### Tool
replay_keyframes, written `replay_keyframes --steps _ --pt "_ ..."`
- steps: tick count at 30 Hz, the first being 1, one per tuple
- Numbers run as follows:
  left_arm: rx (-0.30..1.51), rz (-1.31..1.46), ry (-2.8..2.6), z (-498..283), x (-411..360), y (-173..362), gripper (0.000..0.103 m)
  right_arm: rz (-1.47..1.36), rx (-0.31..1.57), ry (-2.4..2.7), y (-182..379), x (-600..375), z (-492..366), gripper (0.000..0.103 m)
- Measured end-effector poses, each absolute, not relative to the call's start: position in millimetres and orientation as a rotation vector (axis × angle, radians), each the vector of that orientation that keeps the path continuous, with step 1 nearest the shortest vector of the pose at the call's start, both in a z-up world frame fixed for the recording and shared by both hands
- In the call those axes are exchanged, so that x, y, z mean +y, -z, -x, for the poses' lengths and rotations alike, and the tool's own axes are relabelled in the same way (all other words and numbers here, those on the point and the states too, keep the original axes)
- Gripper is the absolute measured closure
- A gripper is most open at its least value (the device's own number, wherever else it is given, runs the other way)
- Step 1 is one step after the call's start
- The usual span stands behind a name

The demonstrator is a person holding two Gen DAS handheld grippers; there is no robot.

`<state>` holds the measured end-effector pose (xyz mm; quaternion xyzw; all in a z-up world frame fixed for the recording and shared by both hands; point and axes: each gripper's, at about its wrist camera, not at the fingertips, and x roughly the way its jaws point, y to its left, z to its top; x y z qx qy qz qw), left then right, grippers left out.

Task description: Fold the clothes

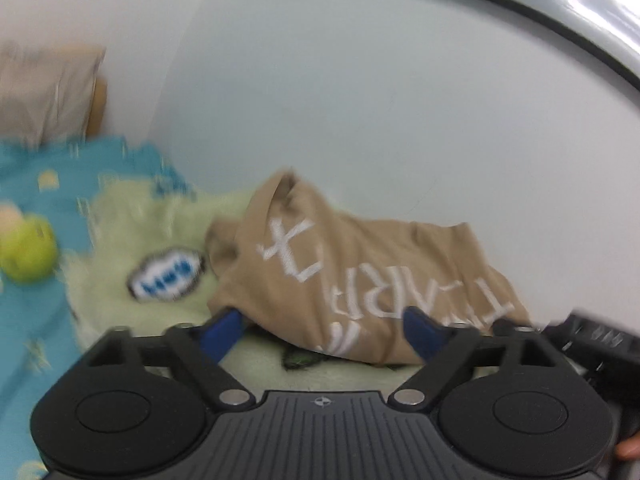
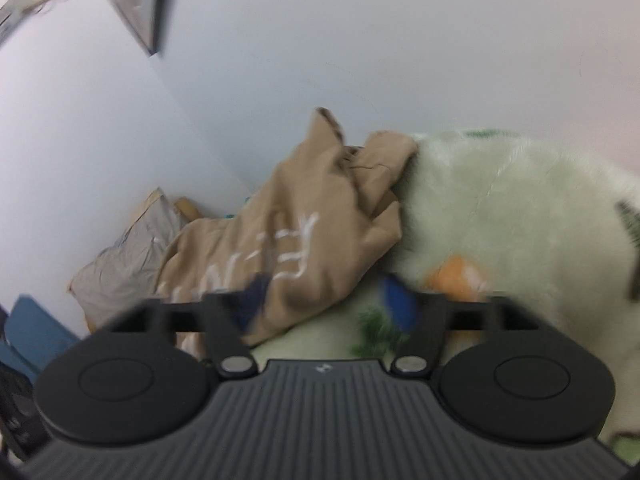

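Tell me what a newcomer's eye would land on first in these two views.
First, the tan shirt with white lettering, lying crumpled on the pale green fuzzy blanket, against the wall. Both the left gripper and right gripper stand open just before it, blue pads apart and holding nothing. At the left of the left wrist view, a turquoise patterned sheet catches the eye.

A home bedroom: a pillow (image 2: 124, 256) and fluffy green blanket (image 2: 500, 208) lie against plain white walls (image 1: 360, 80).
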<state>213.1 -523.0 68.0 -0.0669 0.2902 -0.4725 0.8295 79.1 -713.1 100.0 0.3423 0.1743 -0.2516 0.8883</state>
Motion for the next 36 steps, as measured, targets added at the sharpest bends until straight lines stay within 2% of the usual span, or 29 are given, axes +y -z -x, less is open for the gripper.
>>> replay_keyframes --steps 1,2,9,14,27,36 --pt "0.572 0.109 0.998 -204.5 -516.2 -77.4 0.003 -0.69 0.356 0.522 -107.0 -706.0 -74.1 0.007" --pt "0.532 0.083 0.988 -196.3 -505.3 -88.1 0.0 -0.664 0.352 0.525 -114.8 -698.7 -68.8 0.007" --pt "0.303 0.01 0.966 -122.2 -430.7 -170.7 0.0 -0.45 0.283 0.531 -172.4 -656.5 -10.4 0.007" --pt "0.223 0.0 0.928 -77.7 -384.2 -198.2 0.0 -0.368 0.221 0.495 -195.3 -612.8 29.0 0.007" --pt "0.154 -0.023 0.861 21.1 -294.3 -187.9 0.0 -0.198 0.125 0.445 -195.7 -519.1 85.5 0.007" --pt "0.12 0.009 0.844 40.7 -263.4 -166.0 0.0 -0.182 0.107 0.44 -165.2 -488.8 84.3 0.007"
